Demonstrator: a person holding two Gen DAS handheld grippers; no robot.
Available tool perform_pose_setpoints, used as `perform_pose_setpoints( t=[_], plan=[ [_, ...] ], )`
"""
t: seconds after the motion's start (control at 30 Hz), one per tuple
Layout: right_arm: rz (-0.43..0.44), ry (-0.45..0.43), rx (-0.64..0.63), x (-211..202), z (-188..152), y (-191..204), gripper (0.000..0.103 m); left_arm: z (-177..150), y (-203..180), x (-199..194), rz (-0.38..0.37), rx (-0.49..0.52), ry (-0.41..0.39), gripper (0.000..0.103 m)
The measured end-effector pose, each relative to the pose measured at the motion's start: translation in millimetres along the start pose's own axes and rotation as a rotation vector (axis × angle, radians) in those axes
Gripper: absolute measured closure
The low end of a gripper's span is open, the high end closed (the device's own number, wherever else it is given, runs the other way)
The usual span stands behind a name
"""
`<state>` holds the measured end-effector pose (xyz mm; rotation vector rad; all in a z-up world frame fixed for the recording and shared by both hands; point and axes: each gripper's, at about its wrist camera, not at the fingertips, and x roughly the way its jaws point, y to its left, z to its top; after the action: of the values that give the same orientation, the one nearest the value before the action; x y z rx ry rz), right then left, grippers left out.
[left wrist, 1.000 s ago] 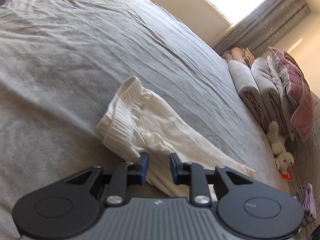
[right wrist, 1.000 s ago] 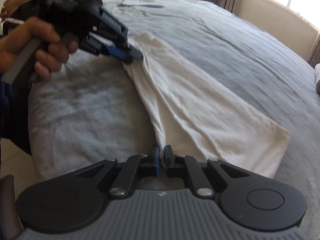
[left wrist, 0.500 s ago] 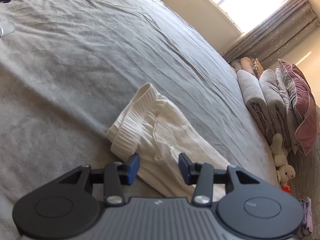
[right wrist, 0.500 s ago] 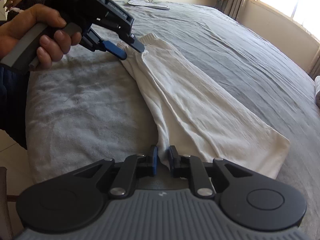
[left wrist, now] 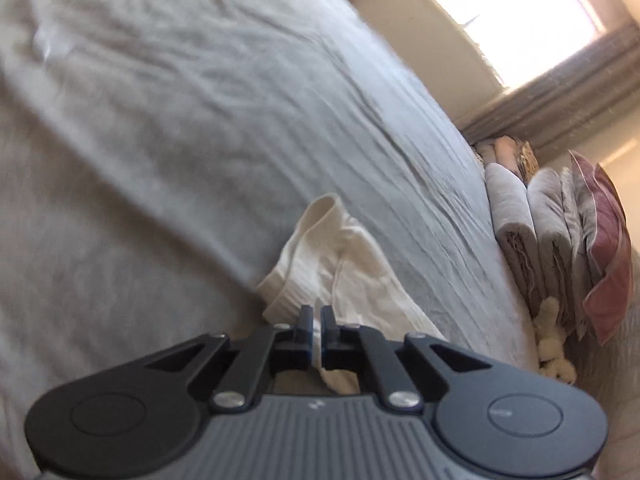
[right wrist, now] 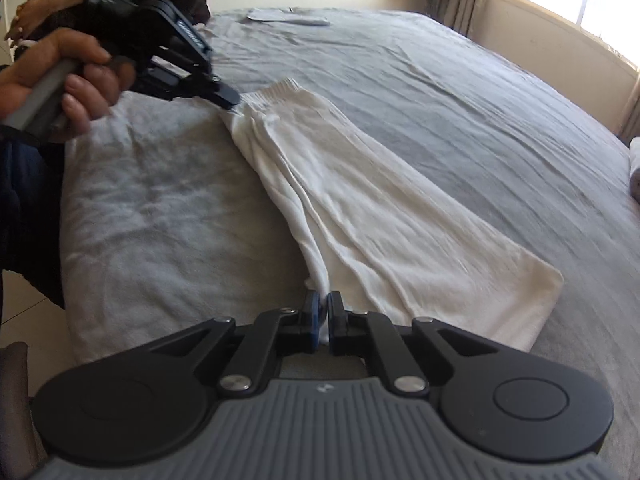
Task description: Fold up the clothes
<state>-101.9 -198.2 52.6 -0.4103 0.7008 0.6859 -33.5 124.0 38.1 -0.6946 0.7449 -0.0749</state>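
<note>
A white ribbed garment (right wrist: 360, 200) lies lengthwise on the grey bed (right wrist: 440, 92). Its ribbed waistband end shows in the left wrist view (left wrist: 320, 256). My left gripper (left wrist: 317, 320) is shut on the near corner of the waistband; it also shows in the right wrist view (right wrist: 228, 100), held by a hand at the garment's far end. My right gripper (right wrist: 323, 312) is shut on the near edge of the garment at its other end, by the bed's corner. The cloth runs fairly straight between the two grippers.
Folded grey bedding and a pink pillow (left wrist: 608, 248) are stacked at the bed's right side, with a small plush toy (left wrist: 556, 344) below. A flat pale item (right wrist: 288, 18) lies at the far end of the bed. The floor (right wrist: 16, 312) is at the left.
My left gripper, open half a second ago, has closed on the waistband corner. My right gripper has closed more tightly on the cloth's near edge. The garment is pulled a little straighter.
</note>
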Motion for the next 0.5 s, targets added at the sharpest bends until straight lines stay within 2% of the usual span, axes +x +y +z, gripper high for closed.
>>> perform_pose_setpoints(
  t=[0.03, 0.07, 0.13, 0.17, 0.27, 0.3, 0.37, 0.4, 0.43, 0.47, 0.5],
  plan=[
    [-0.003, 0.003, -0.001, 1, -1, 0, 0.089, 0, 2, 0, 0.003, -0.015, 0.009, 0.089],
    [-0.007, 0.007, -0.001, 3, -2, 0, 0.086, 0, 4, 0, 0.007, -0.03, 0.018, 0.073],
    [-0.002, -0.009, -0.007, 1, -1, 2, 0.065, 0, 7, -1, 0.013, -0.06, 0.036, 0.05],
    [0.008, -0.014, -0.015, 1, 0, 5, 0.06, 0, 9, -1, 0.017, -0.075, 0.045, 0.046],
    [0.035, -0.027, -0.041, 1, 2, 12, 0.058, -3, 10, 12, 0.037, -0.088, 0.083, 0.042],
    [0.031, -0.01, -0.047, 6, 1, 14, 0.059, -3, 10, 16, 0.046, -0.085, 0.077, 0.042],
    [0.018, 0.024, -0.054, 14, -1, 17, 0.068, -4, 10, 23, 0.064, -0.08, 0.059, 0.045],
    [0.013, 0.036, -0.053, 17, -2, 17, 0.088, -2, 10, 25, 0.069, -0.071, 0.04, 0.048],
    [0.003, 0.04, -0.052, 18, -2, 16, 0.099, 0, 9, 26, 0.073, -0.061, 0.021, 0.076],
    [-0.005, 0.043, -0.05, 17, -1, 15, 0.099, 3, 9, 29, 0.068, -0.047, 0.014, 0.089],
    [-0.003, 0.036, -0.046, 14, -1, 13, 0.099, 5, 10, 30, 0.066, -0.041, 0.01, 0.091]
  ],
)
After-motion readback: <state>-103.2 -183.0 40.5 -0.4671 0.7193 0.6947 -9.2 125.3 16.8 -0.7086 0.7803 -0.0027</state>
